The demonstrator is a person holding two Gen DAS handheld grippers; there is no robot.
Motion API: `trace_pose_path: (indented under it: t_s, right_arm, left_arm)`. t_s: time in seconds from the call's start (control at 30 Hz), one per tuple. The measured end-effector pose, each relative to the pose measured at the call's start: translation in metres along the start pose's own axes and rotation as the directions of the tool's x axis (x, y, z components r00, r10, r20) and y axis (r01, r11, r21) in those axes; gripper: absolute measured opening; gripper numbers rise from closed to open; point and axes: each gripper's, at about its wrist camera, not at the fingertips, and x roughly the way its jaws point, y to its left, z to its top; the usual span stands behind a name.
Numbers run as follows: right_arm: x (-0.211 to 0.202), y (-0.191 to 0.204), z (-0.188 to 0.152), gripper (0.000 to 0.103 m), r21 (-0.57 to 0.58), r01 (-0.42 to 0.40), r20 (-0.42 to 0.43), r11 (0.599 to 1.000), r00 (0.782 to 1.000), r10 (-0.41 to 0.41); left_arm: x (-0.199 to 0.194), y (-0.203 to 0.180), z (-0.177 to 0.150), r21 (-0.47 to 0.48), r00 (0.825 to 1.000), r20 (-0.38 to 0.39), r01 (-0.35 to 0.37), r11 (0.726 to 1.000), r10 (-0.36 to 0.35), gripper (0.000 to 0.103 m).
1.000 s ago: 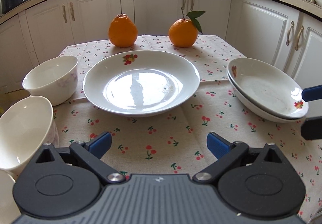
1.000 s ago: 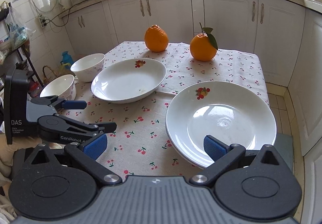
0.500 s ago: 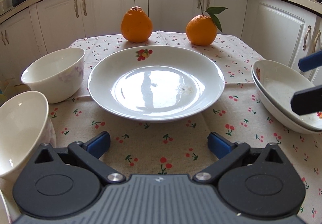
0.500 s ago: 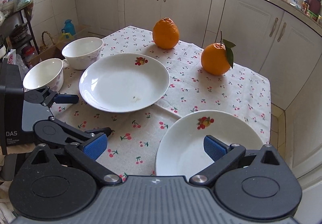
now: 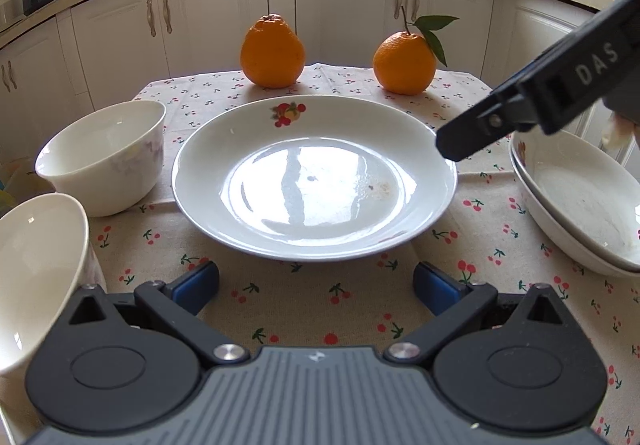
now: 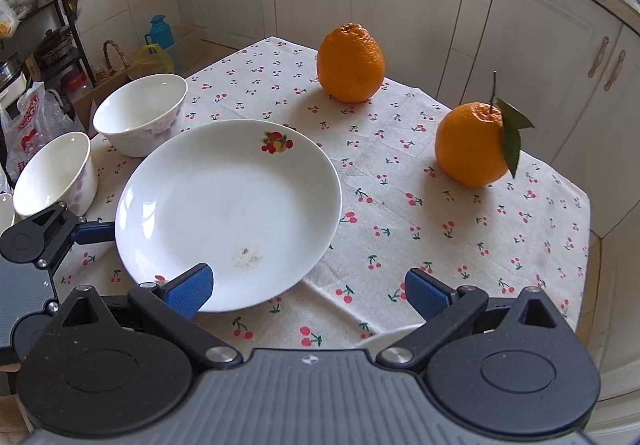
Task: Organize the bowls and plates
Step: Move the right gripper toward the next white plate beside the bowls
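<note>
A white plate (image 5: 316, 181) with a fruit motif lies in the middle of the cherry-print tablecloth; it also shows in the right wrist view (image 6: 224, 213). My left gripper (image 5: 316, 287) is open and empty just short of its near rim. My right gripper (image 6: 308, 291) is open and empty, its left pad over the plate's near right rim. Two stacked white plates (image 5: 580, 205) lie at the right. Two white bowls stand at the left, one farther (image 5: 104, 155) and one nearer (image 5: 36, 277); both show in the right wrist view (image 6: 140, 113) (image 6: 54, 173).
Two oranges (image 5: 273, 51) (image 5: 405, 63) stand at the far side of the table; the right one has a leaf. White kitchen cabinets (image 5: 332, 13) surround the table. The table edge (image 6: 588, 221) drops off at the right. Bags and clutter (image 6: 36, 117) sit on the floor at the left.
My left gripper has moved closer to the middle plate. My right gripper has left the stacked plates and swung left over the middle plate's right rim.
</note>
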Motion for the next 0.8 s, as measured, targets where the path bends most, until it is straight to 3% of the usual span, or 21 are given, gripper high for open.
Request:
trace_pose_path:
  t_s: [0.17,0.47,0.8]
  right_arm:
    - [0.023,-0.005,0.017,0.103,-0.04,-0.099,-0.017,0.994,0.995,0.098]
    - [0.053,-0.013,0.049,0.102,-0.102,-0.191,-0.04,0.976,0.981,0.188]
    - [0.095,-0.022,0.077,0.091,-0.115,-0.275,-0.094,0.955,0.96,0.265]
  left_arm:
    - [0.001,-0.001,0.001,-0.001,1.0,0.007,-0.004,1.0,0.004,0.102]
    - [-0.001,-0.001,0.006,0.002,0.999,0.043,0.011,1.0,-0.011,0.102]
    - [0.003,0.003,0.008,-0.01,0.999,0.046,0.016,1.0,-0.015,0.1]
